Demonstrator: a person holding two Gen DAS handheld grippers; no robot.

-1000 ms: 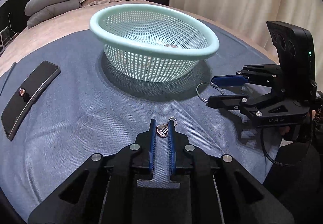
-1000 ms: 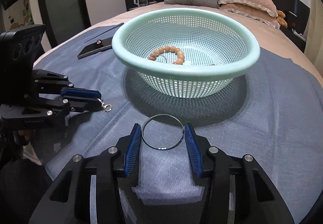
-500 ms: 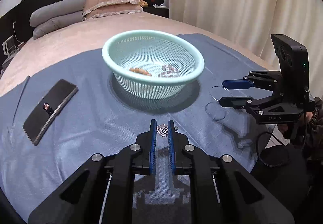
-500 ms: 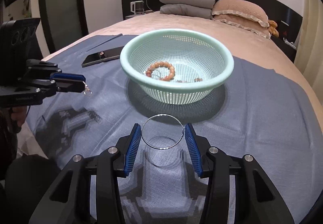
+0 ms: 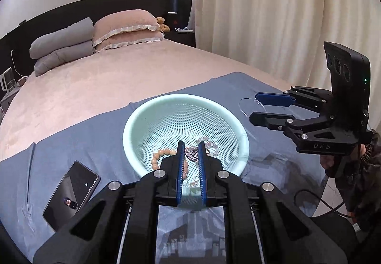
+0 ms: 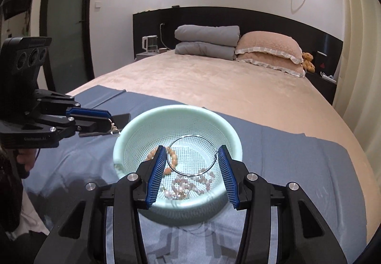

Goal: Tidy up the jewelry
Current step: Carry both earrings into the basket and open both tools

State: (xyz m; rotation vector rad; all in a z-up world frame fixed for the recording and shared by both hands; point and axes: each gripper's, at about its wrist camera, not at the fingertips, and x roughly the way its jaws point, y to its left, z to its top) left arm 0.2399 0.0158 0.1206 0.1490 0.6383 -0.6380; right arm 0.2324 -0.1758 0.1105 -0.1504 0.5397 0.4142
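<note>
We are holding the left gripper [image 5: 191,153], pinching a pendant [image 5: 192,154], and the right gripper [image 6: 191,156], clamping a wire hoop [image 6: 192,154], both directly above the basket [image 6: 133,130].

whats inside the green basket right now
Inside the mint basket lie a tan bead bracelet and a pale pink bead strand. The gripper fingers cover part of the floor, so anything more there is hidden.

Mint perforated basket [image 5: 147,121]; blue cloth [image 5: 83,144]; peach beads [image 6: 172,156].
</note>
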